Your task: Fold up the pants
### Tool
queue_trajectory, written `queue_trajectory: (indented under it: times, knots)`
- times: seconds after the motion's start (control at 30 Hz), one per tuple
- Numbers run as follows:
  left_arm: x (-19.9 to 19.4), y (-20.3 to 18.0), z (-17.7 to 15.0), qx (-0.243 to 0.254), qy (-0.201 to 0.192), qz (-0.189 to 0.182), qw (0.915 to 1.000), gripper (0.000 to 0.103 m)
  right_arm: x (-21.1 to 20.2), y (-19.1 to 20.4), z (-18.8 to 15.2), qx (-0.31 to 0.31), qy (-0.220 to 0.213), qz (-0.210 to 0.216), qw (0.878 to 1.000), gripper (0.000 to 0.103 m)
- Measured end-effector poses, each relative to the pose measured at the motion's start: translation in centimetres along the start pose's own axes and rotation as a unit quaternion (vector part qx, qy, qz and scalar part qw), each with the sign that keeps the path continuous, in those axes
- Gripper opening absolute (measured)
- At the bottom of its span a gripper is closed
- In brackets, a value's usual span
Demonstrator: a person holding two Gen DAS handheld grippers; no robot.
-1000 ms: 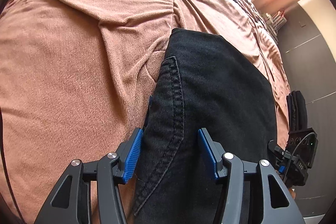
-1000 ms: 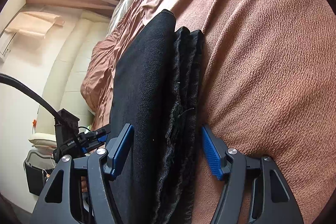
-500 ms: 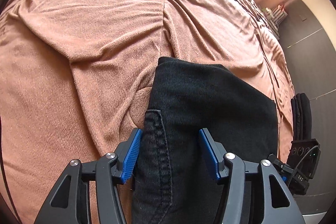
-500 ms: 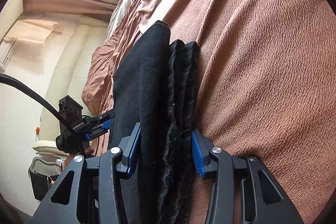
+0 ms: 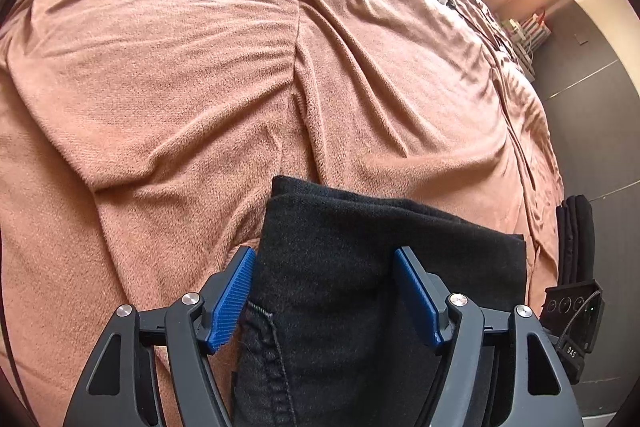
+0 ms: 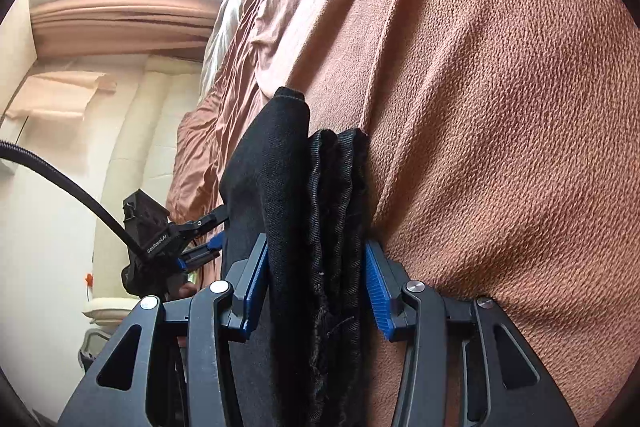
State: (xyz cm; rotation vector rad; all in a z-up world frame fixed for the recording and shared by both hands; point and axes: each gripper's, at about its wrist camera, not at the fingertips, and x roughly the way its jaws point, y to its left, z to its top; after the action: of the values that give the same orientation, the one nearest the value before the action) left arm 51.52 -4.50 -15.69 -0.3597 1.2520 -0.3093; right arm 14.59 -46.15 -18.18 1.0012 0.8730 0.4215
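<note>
The black pants [image 5: 360, 267] are folded into a thick bundle on a brown blanket [image 5: 180, 67]. My left gripper [image 5: 324, 295] has its blue pads on either side of one end of the bundle, wide apart, with the cloth between them. My right gripper [image 6: 316, 287] is shut on the other end of the pants [image 6: 304, 207], its pads pressing the stacked layers. The left gripper also shows in the right wrist view [image 6: 200, 247], at the bundle's far side.
The brown blanket [image 6: 500, 107] covers the bed. Pale bedding [image 6: 232, 7] and a curtain [image 6: 120, 23] lie beyond it. A dark wall [image 5: 592, 67] and a shelf with small items [image 5: 528, 31] stand at the bed's right side.
Both grippers have drawn back along the pants, so less cloth shows ahead. The right gripper has closed onto the layers. The left jaws stay wide.
</note>
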Motion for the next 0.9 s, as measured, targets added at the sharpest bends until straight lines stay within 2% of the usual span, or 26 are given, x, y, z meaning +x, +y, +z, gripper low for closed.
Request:
queue_trajectory:
  times: [0.17,0.23,0.37,0.47,0.63,0.73,0.9]
  knots:
    - [0.2,-0.1,0.5,-0.007,-0.006,0.002,1.0,0.071,-0.4,-1.0,-0.6,0.012,-0.006,0.006,1.0,0.039]
    - [-0.1,-0.3,0.4,-0.004,-0.013,0.004,0.9999,0.067,-0.9,-1.7,-1.1,0.02,-0.012,0.003,1.0,0.031]
    - [-0.9,-0.3,0.2,-0.007,-0.025,-0.001,0.9997,0.06,-1.3,-1.9,-1.7,0.024,-0.018,-0.002,1.0,0.028]
    - [-1.5,-0.3,0.0,-0.003,-0.028,-0.007,0.9996,0.059,-1.5,-1.5,-1.9,0.021,-0.015,-0.005,1.0,0.028]
    - [-1.6,0.2,-1.0,-0.005,-0.012,-0.01,0.9999,0.063,-1.7,0.0,-2.7,-0.02,0.016,-0.025,0.999,0.041]
    - [-2.0,0.5,-2.2,-0.001,-0.016,-0.002,0.9999,0.065,-2.2,0.5,-3.4,-0.037,0.031,-0.028,0.998,0.047]
    - [-1.7,2.1,-4.5,-0.018,0.007,-0.028,0.9994,0.069,-3.1,0.6,-4.6,-0.053,0.048,-0.029,0.997,0.055]
